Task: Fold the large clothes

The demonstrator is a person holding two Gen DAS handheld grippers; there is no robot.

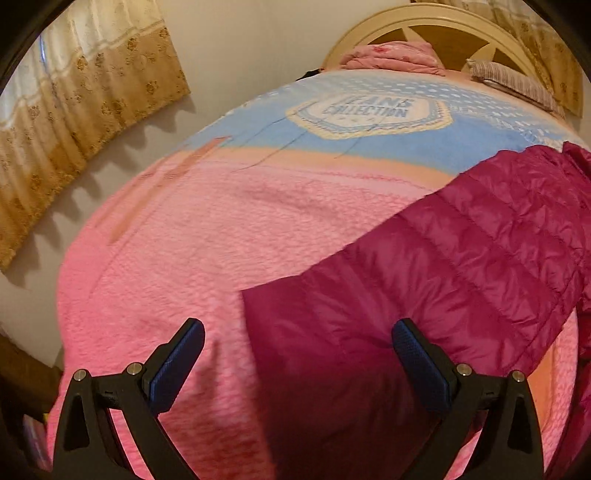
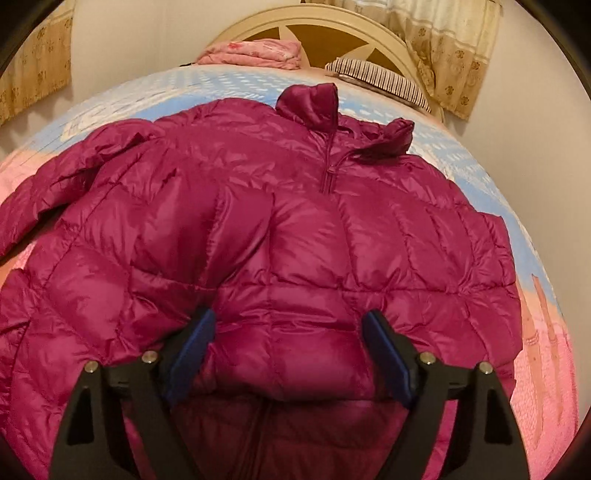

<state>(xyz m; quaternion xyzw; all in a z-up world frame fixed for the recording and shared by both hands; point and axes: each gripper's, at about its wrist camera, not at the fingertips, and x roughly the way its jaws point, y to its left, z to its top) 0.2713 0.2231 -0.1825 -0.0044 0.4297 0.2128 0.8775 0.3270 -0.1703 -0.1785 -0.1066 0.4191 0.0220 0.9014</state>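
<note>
On bed (image 1: 166,258) | jacket (image 2: 288,229) spread flat, collar far, sleeve out left | left gripper (image 1: 297,345) and right gripper (image 2: 288,332) both agape, empty | risk: slick puffy fabric slips, fold springs open

- We see a pink textured bedspread (image 1: 177,258) covering the near part of the bed, with a pale blue band farther up that carries a cream badge printed "JEANS COLLECTION" (image 1: 369,114).
- We see a cream wooden arched headboard (image 2: 314,26) with brown cut-out panels standing against the wall.
- We see a folded pink quilt (image 2: 255,53) lying at the head of the bed, just in front of the headboard.
- We see a striped pillow (image 2: 384,81) beside the quilt, on its right in the right wrist view.
- We see beige and gold floral curtains (image 1: 74,110) hanging along the off-white wall (image 1: 251,44).
</note>
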